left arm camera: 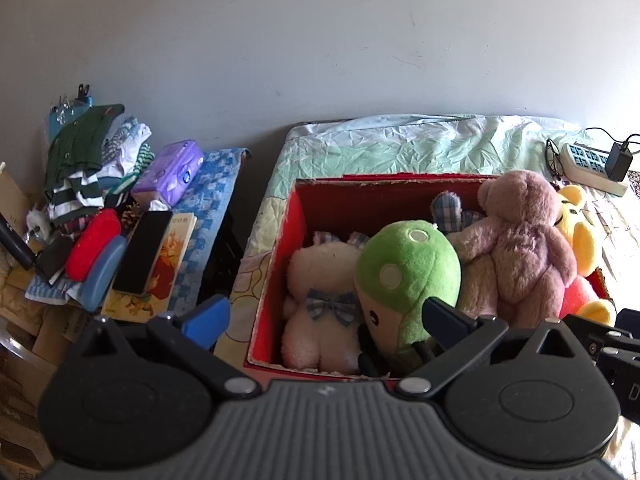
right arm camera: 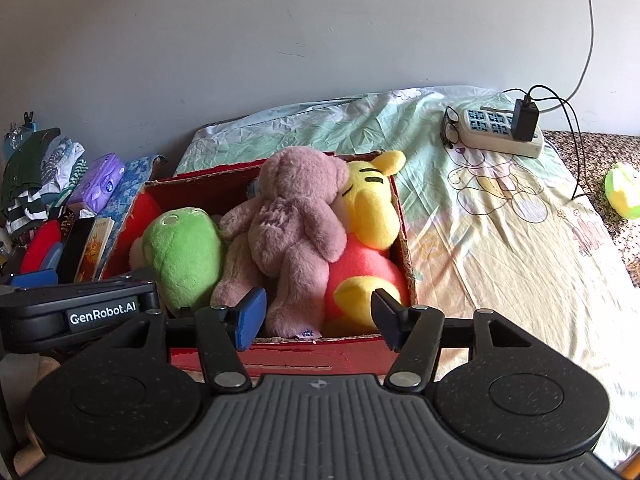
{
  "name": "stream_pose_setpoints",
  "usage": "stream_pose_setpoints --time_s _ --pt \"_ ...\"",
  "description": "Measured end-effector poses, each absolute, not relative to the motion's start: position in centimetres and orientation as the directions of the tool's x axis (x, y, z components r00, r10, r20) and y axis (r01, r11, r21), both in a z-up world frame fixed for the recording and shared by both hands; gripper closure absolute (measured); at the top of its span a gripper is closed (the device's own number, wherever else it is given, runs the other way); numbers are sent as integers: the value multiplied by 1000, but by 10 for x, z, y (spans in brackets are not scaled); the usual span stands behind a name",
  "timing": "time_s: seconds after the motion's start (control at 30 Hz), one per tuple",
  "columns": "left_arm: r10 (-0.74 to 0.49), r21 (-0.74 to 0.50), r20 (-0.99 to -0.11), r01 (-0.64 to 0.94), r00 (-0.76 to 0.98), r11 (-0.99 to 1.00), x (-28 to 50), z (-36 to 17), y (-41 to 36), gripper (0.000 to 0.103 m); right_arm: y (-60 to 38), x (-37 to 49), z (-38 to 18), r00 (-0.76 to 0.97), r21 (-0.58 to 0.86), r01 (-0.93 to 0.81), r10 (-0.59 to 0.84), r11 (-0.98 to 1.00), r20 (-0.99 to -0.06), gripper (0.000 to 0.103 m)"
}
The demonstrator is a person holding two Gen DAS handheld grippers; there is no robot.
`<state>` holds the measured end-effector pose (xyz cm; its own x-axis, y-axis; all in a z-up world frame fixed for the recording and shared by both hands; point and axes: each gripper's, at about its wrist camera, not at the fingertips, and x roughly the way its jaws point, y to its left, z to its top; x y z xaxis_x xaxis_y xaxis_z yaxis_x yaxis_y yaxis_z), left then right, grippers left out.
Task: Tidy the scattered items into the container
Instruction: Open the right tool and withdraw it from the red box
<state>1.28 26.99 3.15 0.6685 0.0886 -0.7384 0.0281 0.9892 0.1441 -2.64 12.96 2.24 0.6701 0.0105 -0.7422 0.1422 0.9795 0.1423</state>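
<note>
A: Where the red box [right arm camera: 288,356] sits on the bedsheet [right arm camera: 500,240], it's packed: pink bear [right arm camera: 292,216] on top, face down, leaning on the yellow bear [right arm camera: 372,208] at the right wall. Green plush [right arm camera: 184,252] left of the pink one, white plush [left arm camera: 320,304] in the left end with a plaid bow.

B: Grippers?

A: Left gripper [left arm camera: 326,316] spread wide, nothing between the fingers, held over the box's near-left part. Right gripper [right arm camera: 320,316] also spread and holding nothing, at the near wall in front of the pink bear's legs.

B: Anything outside the box?

A: A green-yellow ball [right arm camera: 624,194] at the bed's far right edge, well apart. Power strip [right arm camera: 500,132] with a black adapter near the wall, glasses [right arm camera: 450,130] touching its left end. Left of the bed: folded clothes [left arm camera: 92,160], purple tissue pack [left arm camera: 172,172], phone [left arm camera: 144,250] on a book.
</note>
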Motion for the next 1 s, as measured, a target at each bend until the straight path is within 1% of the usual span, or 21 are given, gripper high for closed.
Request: stream_pose_setpoints --time_s 0.2,0.27,0.37,0.53,0.7,0.87,1.0 --pt "107 150 -749 10 654 989 7 31 271 1 131 -31 22 672 130 163 -14 978 -741 22" --pt "99 139 -754 11 649 990 4 32 272 1 131 -33 20 668 134 180 -21 975 -744 21" --pt "84 127 -762 21 642 992 -1 32 274 1 133 -36 17 662 133 186 -25 973 -749 16" --pt "89 135 -769 25 633 991 -9 30 275 1 138 -39 21 651 102 195 -51 975 -757 15" --pt "71 102 -790 16 609 995 -13 28 281 1 136 -45 28 672 149 202 -27 968 -740 14" --pt "100 138 -810 22 577 990 -17 25 279 1 140 -42 33 670 112 197 -50 974 -741 14" --pt "76 109 -820 25 567 994 -20 27 284 1 140 -40 34 664 121 207 -48 971 -746 14"
